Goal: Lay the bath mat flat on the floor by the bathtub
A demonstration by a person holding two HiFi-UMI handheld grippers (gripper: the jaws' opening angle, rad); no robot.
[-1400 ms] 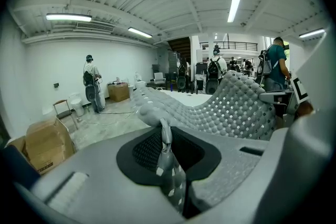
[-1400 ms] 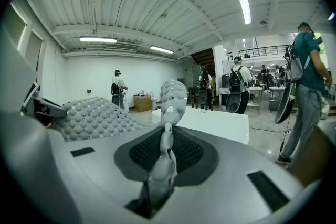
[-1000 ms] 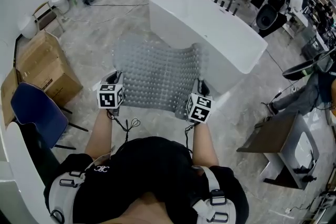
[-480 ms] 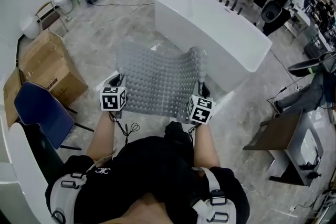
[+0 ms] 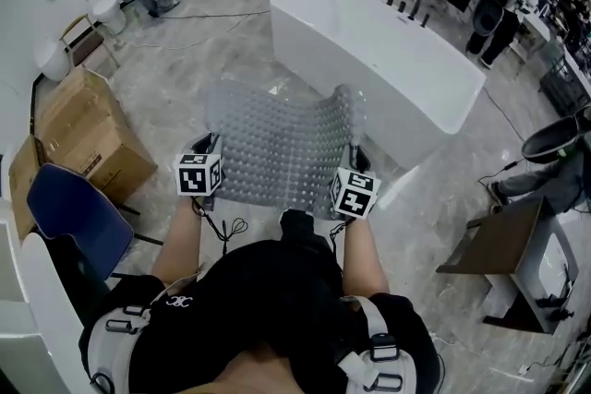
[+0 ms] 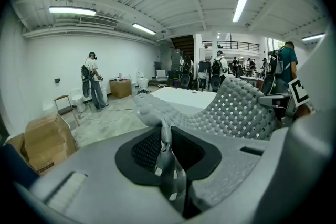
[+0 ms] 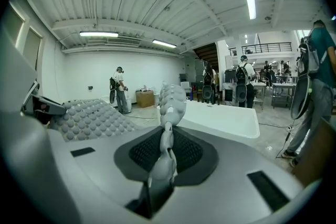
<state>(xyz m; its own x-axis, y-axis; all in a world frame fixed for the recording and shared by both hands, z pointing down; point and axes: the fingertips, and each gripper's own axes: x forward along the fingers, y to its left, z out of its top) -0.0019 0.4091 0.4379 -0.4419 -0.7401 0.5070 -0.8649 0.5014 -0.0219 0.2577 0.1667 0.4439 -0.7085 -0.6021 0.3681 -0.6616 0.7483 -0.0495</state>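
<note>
While you hold the bath mat (image 5: 277, 138) out in front of you, both grippers are pinched on its near edge. The left gripper (image 5: 205, 146) has the corner at 7 o'clock of the mat. The right gripper (image 5: 354, 156) has the corner at 5 o'clock. In each gripper view the jaws are closed down to a narrow gap with a thin fold of mat squeezed between the pads.

The mat hangs over the floor (image 5: 171, 74), with the bathtub (image 5: 379, 51) just past it at about 1 o'clock. Its right side curls upward near the tub wall. You cannot tell from here whether the far edge touches the floor.

Expect the mat to handle like a limp, rubbery sheet. It sags between your grippers, and its bumps and holes suggest it is light and bends easily. It will not hold a shape on its own, so any slack between the corners is likely to become a wrinkle or a fold once it lands.

The two near corners are a sound place to hold it, since they keep the full width spread. Keep the grippers wide apart so the edge stays taut. The fold in each gripper is thin and the material may be slick, so a sudden tug could pull it free.
</note>
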